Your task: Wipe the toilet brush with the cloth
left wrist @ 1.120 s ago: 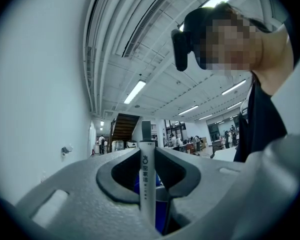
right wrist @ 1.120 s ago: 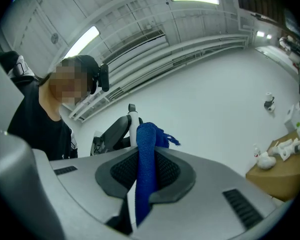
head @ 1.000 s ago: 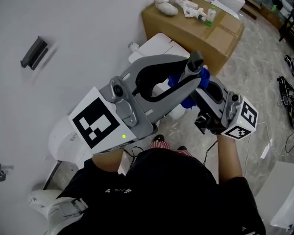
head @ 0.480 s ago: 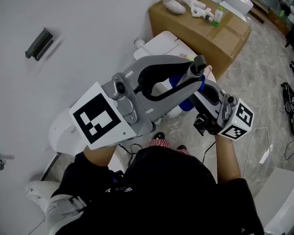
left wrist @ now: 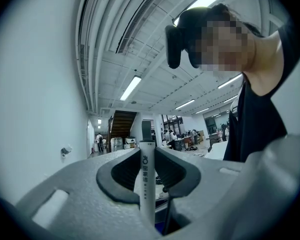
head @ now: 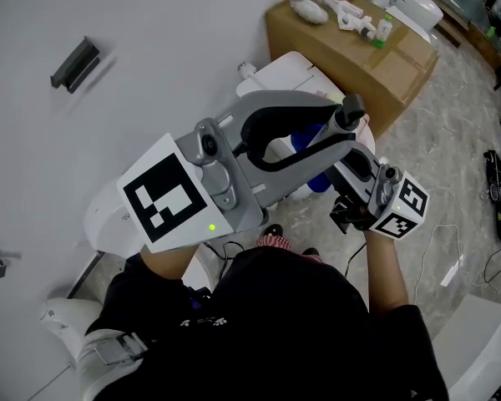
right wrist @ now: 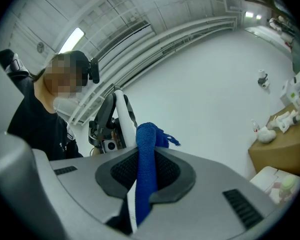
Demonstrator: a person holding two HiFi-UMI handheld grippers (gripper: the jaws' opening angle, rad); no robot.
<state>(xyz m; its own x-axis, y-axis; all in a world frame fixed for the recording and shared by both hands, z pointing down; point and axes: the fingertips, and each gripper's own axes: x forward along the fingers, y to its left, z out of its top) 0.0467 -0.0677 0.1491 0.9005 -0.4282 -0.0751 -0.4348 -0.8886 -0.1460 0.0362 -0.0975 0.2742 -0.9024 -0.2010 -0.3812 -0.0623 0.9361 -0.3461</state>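
Both tools are loaded. The left gripper is clamped on the brush, its jaws closed on the white handle low in the centre of the left gripper view. The right gripper is clamped on the cloth, a blue fold that stands up out of the jaws at the centre of the right gripper view. In the head view the two grippers meet at the centre of the frame, over the toilet, with the box at upper right. Blue cloth shows through the gap in the left gripper's frame there. From the right gripper view the handle runs up just behind and to the left of the cloth. They are very close, but contact cannot be confirmed from this angle. Judgement: pick-up of both items is done and they are brought together, so the wipe is at its start or in an early pass. Nothing here shows how much of the brush has been covered, so the wiping itself counts as remaining. Brush appearance: slim, straight white handle with dark print running along it and a grey end cap past the jaws, with no visible dirt on the part shown. The bristle head is out of all views. The cloth is bunched into a thick roll with frayed threads at its top right.
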